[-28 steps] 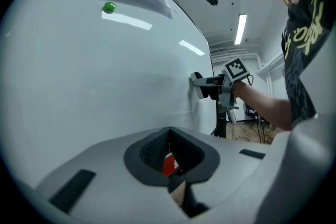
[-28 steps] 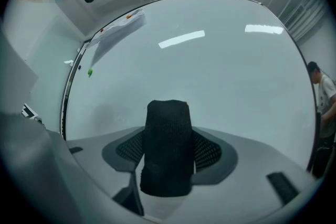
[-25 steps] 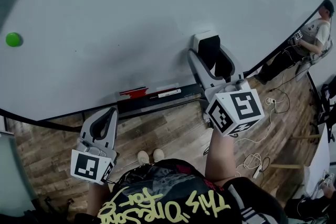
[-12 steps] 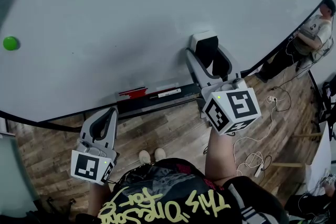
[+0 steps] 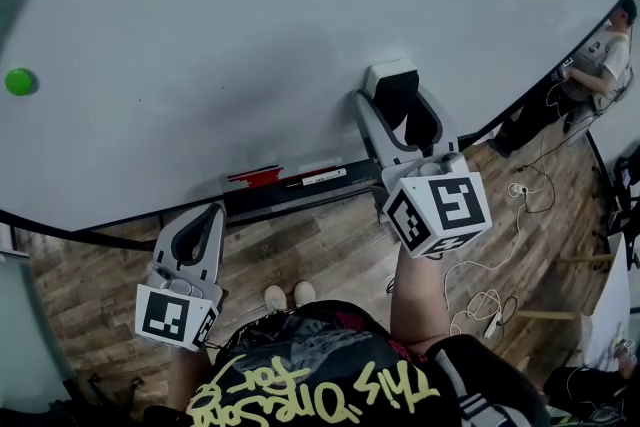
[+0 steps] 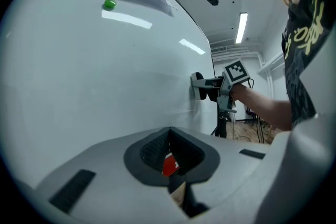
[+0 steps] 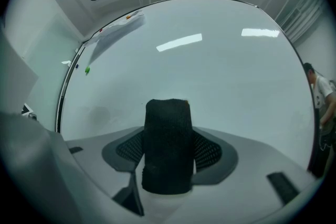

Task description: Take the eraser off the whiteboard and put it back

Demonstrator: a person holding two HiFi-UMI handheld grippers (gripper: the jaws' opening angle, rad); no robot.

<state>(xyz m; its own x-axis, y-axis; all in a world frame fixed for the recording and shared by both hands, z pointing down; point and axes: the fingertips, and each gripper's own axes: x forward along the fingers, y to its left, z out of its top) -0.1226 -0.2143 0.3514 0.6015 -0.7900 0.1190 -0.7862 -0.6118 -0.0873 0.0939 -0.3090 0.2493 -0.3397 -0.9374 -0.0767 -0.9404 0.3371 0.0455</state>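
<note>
The eraser [image 5: 390, 77], black felt with a white back, is pressed against the whiteboard [image 5: 250, 25], right of centre and above the tray. My right gripper [image 5: 398, 103] is shut on it from below. In the right gripper view the eraser [image 7: 167, 128] stands upright between the two pads of the right gripper [image 7: 168, 159], with the board right behind it. My left gripper [image 5: 205, 220] hangs low at the left, below the board's edge, shut and holding nothing. In the left gripper view, a bit of red shows through the small gap of the left gripper [image 6: 170, 153].
The marker tray [image 5: 300, 187] runs under the board and holds a red marker [image 5: 252, 179] and a second marker [image 5: 318, 178]. A green magnet [image 5: 18, 81] sticks to the board at far left. A person [image 5: 600, 65] stands at far right, with cables [image 5: 490, 300] on the wooden floor.
My right gripper, with the eraser in it, has shifted slightly left along the board. The left gripper has not moved.
</note>
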